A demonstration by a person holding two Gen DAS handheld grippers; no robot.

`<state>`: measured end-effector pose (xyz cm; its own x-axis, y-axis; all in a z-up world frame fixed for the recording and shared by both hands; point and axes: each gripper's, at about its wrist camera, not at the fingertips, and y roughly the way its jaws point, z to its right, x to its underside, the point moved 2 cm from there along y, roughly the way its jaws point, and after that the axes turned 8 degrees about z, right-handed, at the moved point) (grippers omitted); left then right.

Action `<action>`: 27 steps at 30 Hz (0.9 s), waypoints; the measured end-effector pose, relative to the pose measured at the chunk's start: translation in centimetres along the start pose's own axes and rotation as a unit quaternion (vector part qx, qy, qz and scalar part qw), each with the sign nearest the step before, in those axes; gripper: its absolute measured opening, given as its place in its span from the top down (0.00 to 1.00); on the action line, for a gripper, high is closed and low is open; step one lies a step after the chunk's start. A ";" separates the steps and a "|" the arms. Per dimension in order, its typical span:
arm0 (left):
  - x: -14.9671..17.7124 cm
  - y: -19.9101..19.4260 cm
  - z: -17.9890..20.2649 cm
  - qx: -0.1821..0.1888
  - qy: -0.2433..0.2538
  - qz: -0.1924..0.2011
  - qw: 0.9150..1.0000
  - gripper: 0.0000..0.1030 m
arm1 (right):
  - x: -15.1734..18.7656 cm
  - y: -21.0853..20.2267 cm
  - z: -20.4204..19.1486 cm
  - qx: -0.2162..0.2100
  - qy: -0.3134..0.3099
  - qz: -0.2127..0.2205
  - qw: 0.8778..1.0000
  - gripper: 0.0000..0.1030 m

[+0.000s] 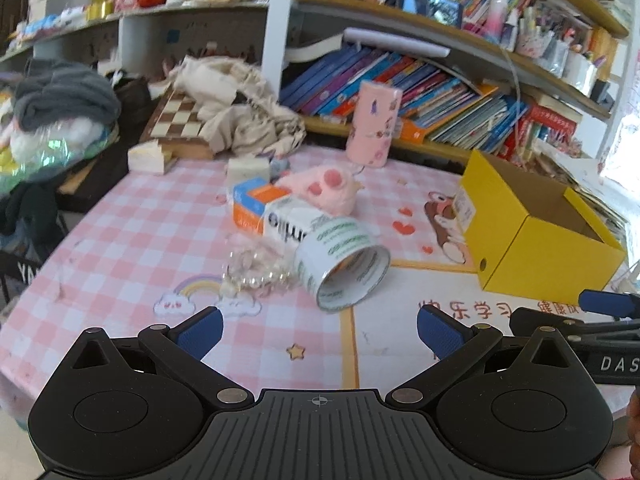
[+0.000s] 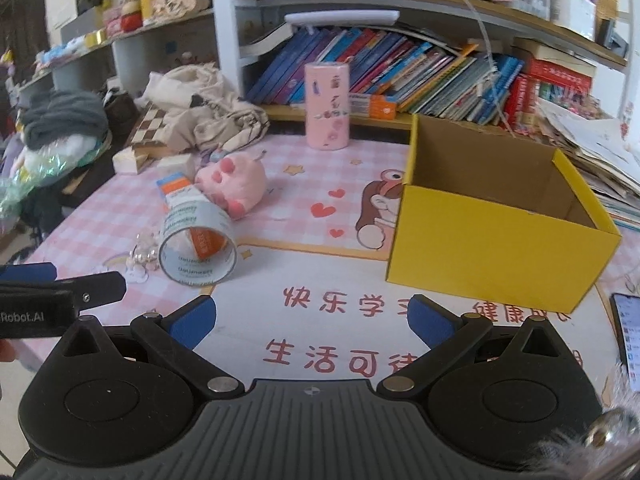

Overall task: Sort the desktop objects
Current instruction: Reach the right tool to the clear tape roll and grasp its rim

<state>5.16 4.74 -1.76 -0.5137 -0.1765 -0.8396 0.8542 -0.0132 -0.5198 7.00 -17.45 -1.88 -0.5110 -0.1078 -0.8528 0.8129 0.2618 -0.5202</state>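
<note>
A roll of clear tape (image 1: 342,266) (image 2: 197,246) lies on its side mid-table, leaning against an orange-and-blue box (image 1: 256,206) (image 2: 174,184). Behind them sits a pink plush toy (image 1: 324,188) (image 2: 234,180), and a string of pearl beads (image 1: 256,272) (image 2: 142,256) lies left of the roll. An open yellow cardboard box (image 1: 532,224) (image 2: 496,236) stands at the right, nothing visible inside. My left gripper (image 1: 320,330) is open, short of the tape roll. My right gripper (image 2: 312,322) is open over the printed mat, in front of the yellow box.
A pink cylinder (image 1: 374,124) (image 2: 327,106) stands at the table's back before shelves of books (image 2: 400,76). A chessboard (image 1: 176,120), beige cloth (image 1: 236,108) and small white blocks (image 1: 248,168) crowd the back left. A phone (image 2: 628,340) lies at the right edge.
</note>
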 end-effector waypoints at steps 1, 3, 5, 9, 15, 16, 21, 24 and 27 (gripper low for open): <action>0.1 0.1 -0.2 0.001 -0.007 -0.002 1.000 0.00 | 0.0 0.3 -0.1 -0.006 -0.003 -0.003 1.000 0.01; 0.2 0.4 -0.7 0.001 -0.019 -0.004 1.000 0.00 | -0.1 0.9 -0.2 -0.018 -0.009 -0.006 1.000 0.02; 0.2 0.6 -1.0 -0.007 -0.024 -0.007 1.000 0.00 | -0.6 1.9 -0.4 -0.031 -0.012 -0.009 0.999 0.02; 0.0 0.7 -1.8 -0.040 -0.024 -0.005 0.999 0.00 | -1.7 4.5 -1.2 -0.060 -0.026 -0.020 0.998 0.09; 0.0 1.6 -3.3 -0.093 -0.046 -0.013 0.995 0.00 | -2.6 8.5 -2.7 -0.096 -0.068 -0.041 0.992 0.29; 0.0 1.9 -3.5 -0.097 -0.050 -0.016 0.994 0.00 | -2.7 9.1 -3.0 -0.103 -0.072 -0.047 0.991 0.31; -0.3 3.4 -4.4 -0.100 -0.077 -0.024 0.992 0.00 | -3.0 12.2 -4.0 -0.133 -0.090 -0.072 0.984 0.46; -0.5 4.5 -4.8 -0.111 -0.079 -0.031 0.990 0.00 | -3.3 13.8 -4.7 -0.147 -0.101 -0.075 0.981 0.48; -0.4 5.6 -5.0 -0.119 -0.074 -0.042 0.989 0.00 | -3.6 15.0 -5.1 -0.154 -0.103 -0.072 0.980 0.49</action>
<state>9.76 9.65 -5.08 -0.5493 -0.3269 -0.7690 0.7567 0.1957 -0.6237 19.66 -8.28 -6.37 -0.5218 -0.3478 -0.7790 0.5976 0.5026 -0.6247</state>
